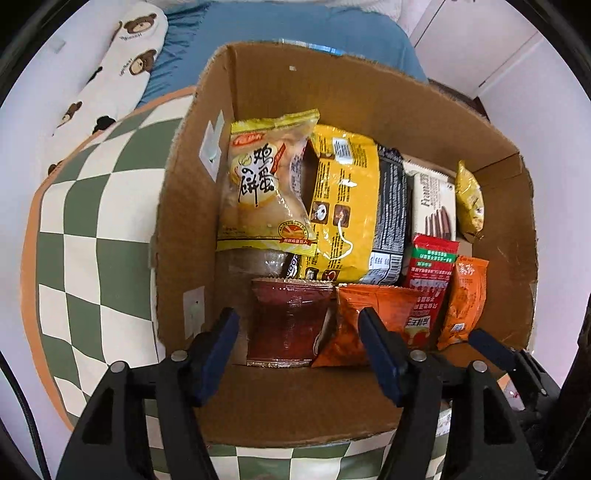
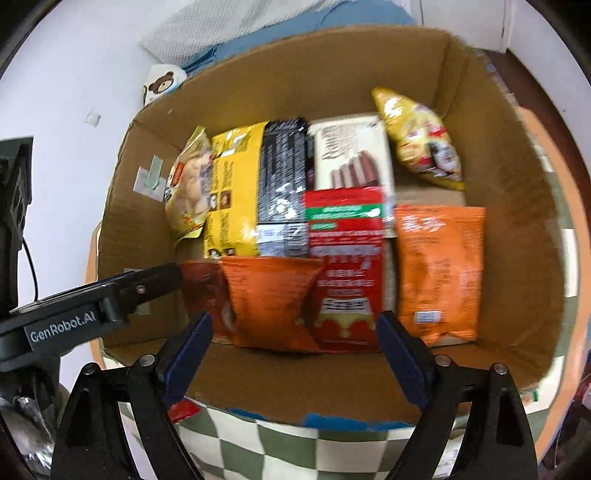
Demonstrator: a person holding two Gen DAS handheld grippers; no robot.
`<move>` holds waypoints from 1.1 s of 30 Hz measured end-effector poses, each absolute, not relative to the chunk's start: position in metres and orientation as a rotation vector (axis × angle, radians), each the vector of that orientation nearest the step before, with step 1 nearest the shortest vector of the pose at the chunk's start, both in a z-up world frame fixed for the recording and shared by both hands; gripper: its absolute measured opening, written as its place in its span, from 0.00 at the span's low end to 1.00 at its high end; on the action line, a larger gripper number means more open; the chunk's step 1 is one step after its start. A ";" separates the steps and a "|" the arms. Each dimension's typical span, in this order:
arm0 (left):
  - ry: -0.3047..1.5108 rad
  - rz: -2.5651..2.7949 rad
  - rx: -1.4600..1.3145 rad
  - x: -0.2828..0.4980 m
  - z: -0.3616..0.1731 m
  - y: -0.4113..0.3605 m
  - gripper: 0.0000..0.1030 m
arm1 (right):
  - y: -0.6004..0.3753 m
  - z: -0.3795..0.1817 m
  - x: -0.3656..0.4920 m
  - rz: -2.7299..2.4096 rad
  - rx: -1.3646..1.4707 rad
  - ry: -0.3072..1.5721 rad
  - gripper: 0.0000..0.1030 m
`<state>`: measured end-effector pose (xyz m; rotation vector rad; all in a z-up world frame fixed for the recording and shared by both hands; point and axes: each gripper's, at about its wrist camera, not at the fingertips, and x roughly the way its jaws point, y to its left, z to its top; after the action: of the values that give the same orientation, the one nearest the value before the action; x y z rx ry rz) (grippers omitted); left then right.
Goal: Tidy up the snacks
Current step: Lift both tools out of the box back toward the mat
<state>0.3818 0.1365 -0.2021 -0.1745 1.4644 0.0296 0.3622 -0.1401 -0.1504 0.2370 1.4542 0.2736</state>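
A cardboard box (image 1: pixel 369 99) holds several snack packs. At the back stand a pale yellow egg-cake bag (image 1: pixel 264 188), a yellow bag (image 1: pixel 341 206), a black pack (image 1: pixel 391 206), a white wafer box (image 1: pixel 432 203) and a small gold bag (image 1: pixel 469 201). In front lie a dark red pack (image 1: pixel 291 325), an orange chip bag (image 1: pixel 365 321), a red pack (image 1: pixel 428 291) and an orange bag (image 1: pixel 465 299). My left gripper (image 1: pixel 299 321) is open and empty over the box's near wall. My right gripper (image 2: pixel 295 328) is open and empty above the box (image 2: pixel 332 59), over the orange chip bag (image 2: pixel 269 299).
The box sits on a green and white checked cloth (image 1: pixel 92 240) with an orange border. A bear-print pillow (image 1: pixel 122 62) and blue bedding (image 1: pixel 295 26) lie behind. The left gripper's arm (image 2: pixel 92 306) reaches in at the right wrist view's left. A red packet (image 2: pixel 183 410) lies by the box's near wall.
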 end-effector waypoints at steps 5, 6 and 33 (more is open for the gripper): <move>1.379 0.036 -0.137 0.367 -0.188 0.128 0.64 | -0.159 -0.138 0.357 0.238 0.191 1.410 0.89; 1.354 0.035 -0.130 0.362 -0.184 0.125 0.64 | -0.162 -0.135 0.354 0.228 0.174 1.395 0.89; 0.958 0.032 -0.056 0.234 -0.073 0.096 0.95 | -0.195 0.000 0.247 0.140 0.003 1.010 0.97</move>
<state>0.2339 0.0956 -0.0734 -0.0561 0.9578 0.0316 0.2471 -0.1951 -0.0003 0.0027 1.0101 0.1399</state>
